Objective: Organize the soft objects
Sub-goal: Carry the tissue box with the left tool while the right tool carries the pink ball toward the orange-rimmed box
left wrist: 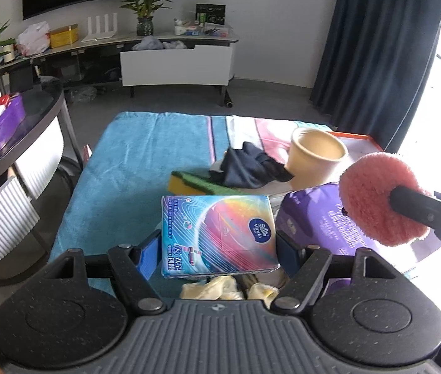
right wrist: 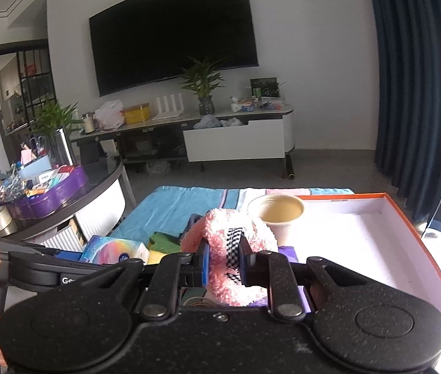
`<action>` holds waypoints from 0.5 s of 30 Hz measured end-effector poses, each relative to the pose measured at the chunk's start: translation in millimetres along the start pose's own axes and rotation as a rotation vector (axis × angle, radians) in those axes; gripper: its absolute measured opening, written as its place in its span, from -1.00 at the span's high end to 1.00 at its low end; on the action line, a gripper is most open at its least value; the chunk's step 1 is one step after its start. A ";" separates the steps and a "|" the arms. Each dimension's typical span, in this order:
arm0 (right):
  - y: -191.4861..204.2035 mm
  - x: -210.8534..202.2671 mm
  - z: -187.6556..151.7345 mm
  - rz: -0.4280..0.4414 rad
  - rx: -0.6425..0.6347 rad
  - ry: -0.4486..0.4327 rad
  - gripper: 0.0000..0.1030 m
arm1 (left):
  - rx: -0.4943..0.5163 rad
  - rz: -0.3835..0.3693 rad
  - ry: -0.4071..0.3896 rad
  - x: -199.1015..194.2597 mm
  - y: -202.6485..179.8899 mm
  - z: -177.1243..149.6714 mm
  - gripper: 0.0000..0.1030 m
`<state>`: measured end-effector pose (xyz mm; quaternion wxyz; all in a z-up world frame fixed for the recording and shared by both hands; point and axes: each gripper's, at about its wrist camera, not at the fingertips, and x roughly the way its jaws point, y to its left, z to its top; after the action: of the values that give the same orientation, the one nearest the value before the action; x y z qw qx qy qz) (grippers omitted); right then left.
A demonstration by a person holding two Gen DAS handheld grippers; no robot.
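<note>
At lower centre of the left wrist view, the left hand-held gripper [left wrist: 219, 246] clamps a pack of tissues [left wrist: 217, 233] between its blue pads, jaws set fairly wide to span the pack, which is raised above a blue towel [left wrist: 145, 149]. Just behind the pack lies a yellow-and-green sponge [left wrist: 194, 184], and touching its right end is a crumpled dark cloth [left wrist: 248, 165]. Right of the cloth stands a cream paper cup [left wrist: 317, 155], upright and open. A purple packet [left wrist: 323, 215] lies right of the tissue pack, partly behind the right hand-held gripper. Yellowish crumpled fabric [left wrist: 217, 290] shows under the tissues at lower centre.

At right of that view, a pink fluffy scrunchie [left wrist: 373, 193] is pinched by the right hand-held gripper [left wrist: 401, 199]. Seen from the right wrist view, the same hand-held gripper [right wrist: 225, 265] has narrow jaws closed on the scrunchie [right wrist: 229, 249] across its black-and-white checked band. Behind it stands the cup [right wrist: 278, 215]; at right sits a shallow orange-edged box [right wrist: 376, 243], white inside. At lower left are the tissues [right wrist: 114, 249] and the sponge [right wrist: 161, 243].
</note>
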<state>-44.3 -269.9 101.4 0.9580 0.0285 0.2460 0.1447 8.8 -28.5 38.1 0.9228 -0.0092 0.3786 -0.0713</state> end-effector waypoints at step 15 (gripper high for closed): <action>-32.9 -12.3 -1.8 -0.060 0.042 -0.028 0.56 | 0.046 -0.059 -0.001 10.4 -30.7 7.2 -0.49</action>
<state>-46.7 -305.1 101.4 0.9644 0.0433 0.2364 0.1102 17.4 -60.6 38.2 0.9204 0.0008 0.3761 -0.1070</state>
